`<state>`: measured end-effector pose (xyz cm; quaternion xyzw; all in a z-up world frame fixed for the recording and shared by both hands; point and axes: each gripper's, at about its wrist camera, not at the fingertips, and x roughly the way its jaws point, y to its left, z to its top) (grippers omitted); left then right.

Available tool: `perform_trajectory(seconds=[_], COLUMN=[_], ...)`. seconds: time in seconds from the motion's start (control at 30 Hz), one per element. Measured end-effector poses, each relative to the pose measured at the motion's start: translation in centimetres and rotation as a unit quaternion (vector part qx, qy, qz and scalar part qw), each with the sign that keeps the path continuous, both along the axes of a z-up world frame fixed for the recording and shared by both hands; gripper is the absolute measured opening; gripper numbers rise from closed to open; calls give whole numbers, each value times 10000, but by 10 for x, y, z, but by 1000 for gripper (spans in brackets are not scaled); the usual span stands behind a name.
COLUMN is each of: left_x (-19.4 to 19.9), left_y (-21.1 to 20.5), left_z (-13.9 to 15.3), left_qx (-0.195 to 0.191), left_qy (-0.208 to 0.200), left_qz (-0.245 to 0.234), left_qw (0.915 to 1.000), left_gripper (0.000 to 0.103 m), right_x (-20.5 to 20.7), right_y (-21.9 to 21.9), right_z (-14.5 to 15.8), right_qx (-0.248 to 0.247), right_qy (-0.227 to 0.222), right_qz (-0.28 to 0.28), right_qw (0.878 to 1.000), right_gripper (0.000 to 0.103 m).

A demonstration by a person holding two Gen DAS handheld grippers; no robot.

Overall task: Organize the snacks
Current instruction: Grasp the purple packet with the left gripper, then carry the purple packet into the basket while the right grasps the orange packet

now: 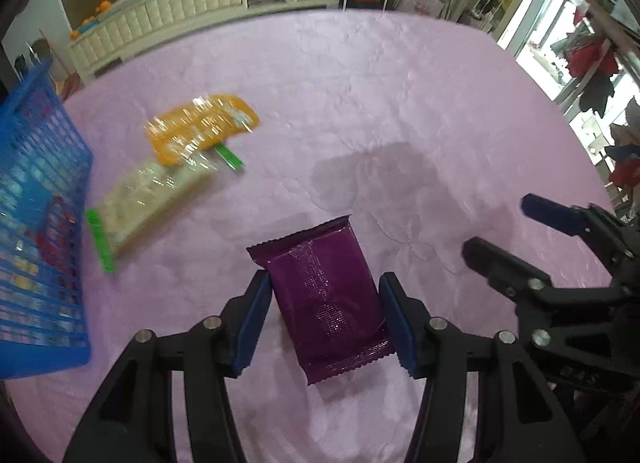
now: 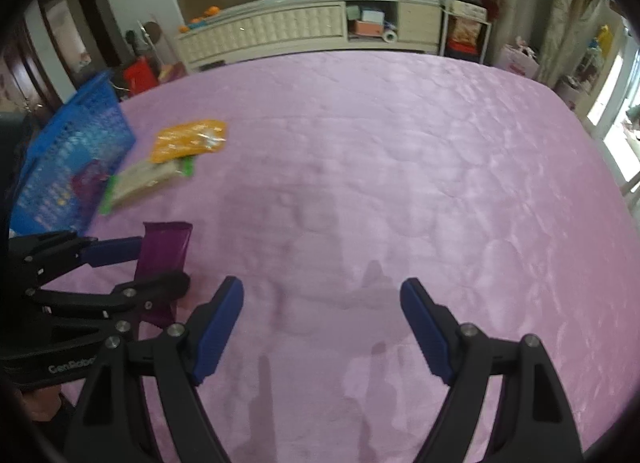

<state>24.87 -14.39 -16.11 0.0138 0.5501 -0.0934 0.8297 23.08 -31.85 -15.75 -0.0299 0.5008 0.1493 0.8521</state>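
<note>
Your left gripper [image 1: 324, 319] clamps the purple snack packet [image 1: 320, 295] by its long sides, above the pink cloth [image 1: 360, 103]. Your right gripper [image 2: 322, 327] gapes empty. 2 packets lie beside the blue basket [image 1: 36, 223].

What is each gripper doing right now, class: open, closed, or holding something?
Left gripper: closed on the purple snack packet.
Right gripper: open, nothing between its fingers, above the pink cloth.

A glossy purple packet [image 1: 324, 295], an orange packet [image 1: 202, 131], a blue mesh basket [image 1: 36, 191], a pink cloth [image 1: 360, 103].
</note>
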Motion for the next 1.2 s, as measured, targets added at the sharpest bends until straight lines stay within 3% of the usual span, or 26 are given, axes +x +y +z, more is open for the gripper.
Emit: perform_trajectory(seconds=[0.17, 0.37, 0.63, 0.93, 1.2], left_x=[-15, -31, -31, -6, 30], left_y=[33, 79, 146, 203, 237], left_z=[35, 79, 118, 116, 93], left_qx=[-79, -214, -107, 257, 160], left_qy=[-324, -747, -1123, -1017, -528], left_qz=[38, 298, 678, 1347, 1825], left_qw=[9994, 9965, 9913, 9853, 9817], left_gripper=[53, 53, 53, 53, 53], right_x=[0, 7, 43, 91, 133], right_y=[18, 60, 111, 156, 188], right_z=[16, 43, 50, 27, -20], right_qx=[208, 65, -16, -186, -428], right_qy=[43, -95, 127, 473, 964], right_qz=[15, 231, 492, 869, 1229], right_qw=[9998, 9997, 9987, 9949, 9868], right_gripper=[84, 84, 84, 87, 89])
